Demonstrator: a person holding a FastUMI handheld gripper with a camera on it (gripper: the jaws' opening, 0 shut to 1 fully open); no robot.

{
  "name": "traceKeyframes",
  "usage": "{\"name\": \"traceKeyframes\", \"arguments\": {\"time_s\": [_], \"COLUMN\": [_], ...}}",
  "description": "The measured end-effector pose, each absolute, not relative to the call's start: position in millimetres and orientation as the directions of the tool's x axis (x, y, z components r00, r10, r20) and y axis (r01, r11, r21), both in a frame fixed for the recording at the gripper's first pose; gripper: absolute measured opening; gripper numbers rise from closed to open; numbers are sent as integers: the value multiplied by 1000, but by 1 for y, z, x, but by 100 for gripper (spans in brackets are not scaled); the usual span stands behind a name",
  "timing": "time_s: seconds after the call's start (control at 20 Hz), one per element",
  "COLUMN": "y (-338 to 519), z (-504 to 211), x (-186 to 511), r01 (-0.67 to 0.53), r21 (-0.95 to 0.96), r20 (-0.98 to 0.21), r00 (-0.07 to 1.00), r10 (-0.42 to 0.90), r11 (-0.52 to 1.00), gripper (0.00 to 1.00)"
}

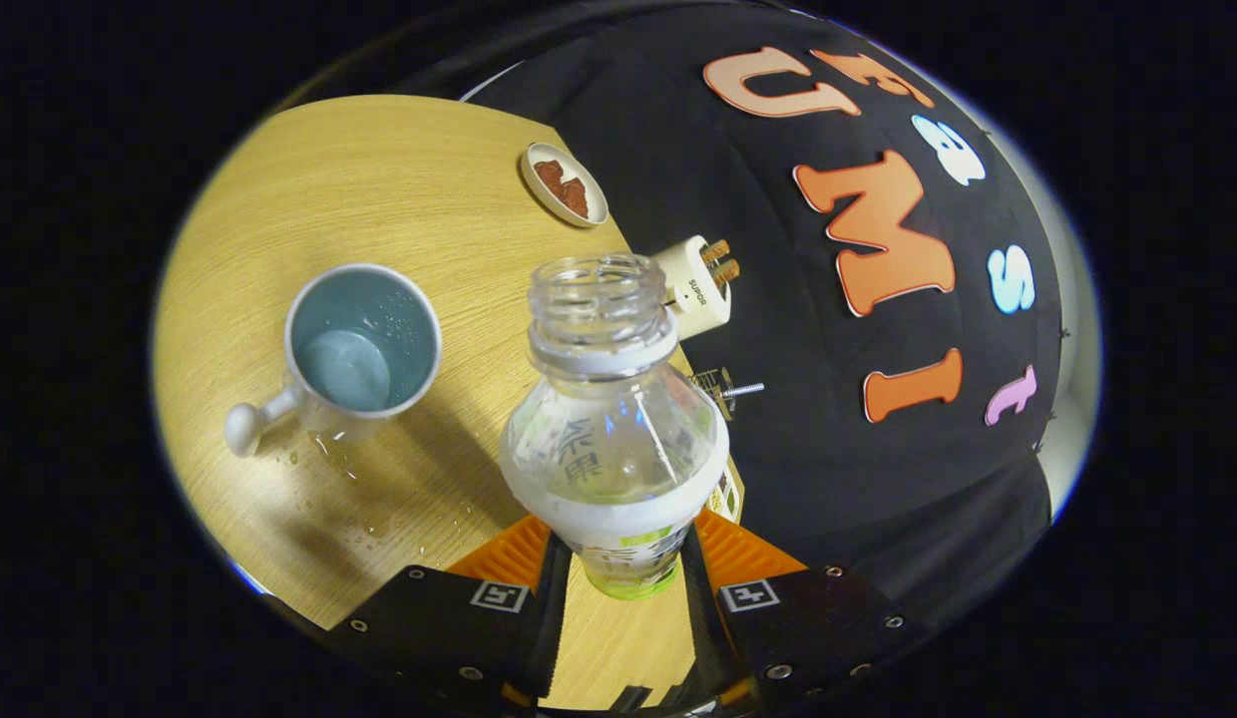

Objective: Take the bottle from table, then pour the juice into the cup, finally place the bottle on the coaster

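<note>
- Our hand-held gripper (pixel 618 568) clamps the open bottle (pixel 615 439).
- Its long axis points ahead; the cup (pixel 362 341) lies left, near the mouth.

Readable marks are few: dark characters printed on the label of the bottle (pixel 613 439) my claw (pixel 623 558) grips, "SUPOR" on the white plug adapter (pixel 694 284) beyond it, and square coded tags on both fingers (pixel 499 596).
</note>
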State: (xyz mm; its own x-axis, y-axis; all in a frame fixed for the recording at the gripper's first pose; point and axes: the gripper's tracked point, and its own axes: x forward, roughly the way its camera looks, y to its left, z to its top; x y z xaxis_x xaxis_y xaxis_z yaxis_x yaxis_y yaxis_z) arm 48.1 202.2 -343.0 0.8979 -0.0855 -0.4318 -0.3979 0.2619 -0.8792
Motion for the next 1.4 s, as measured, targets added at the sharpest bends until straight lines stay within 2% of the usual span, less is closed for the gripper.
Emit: {"name": "traceKeyframes", "arguments": {"time_s": [0.55, 1.4], "y": [201, 214], "z": [-347, -333], "x": [63, 77], "r01": [-412, -395], "r21": [-910, -865], "r20": [-405, -389], "r00": [908, 917], "r10": [-106, -84], "r11": [-47, -309], "gripper": [55, 55]}}
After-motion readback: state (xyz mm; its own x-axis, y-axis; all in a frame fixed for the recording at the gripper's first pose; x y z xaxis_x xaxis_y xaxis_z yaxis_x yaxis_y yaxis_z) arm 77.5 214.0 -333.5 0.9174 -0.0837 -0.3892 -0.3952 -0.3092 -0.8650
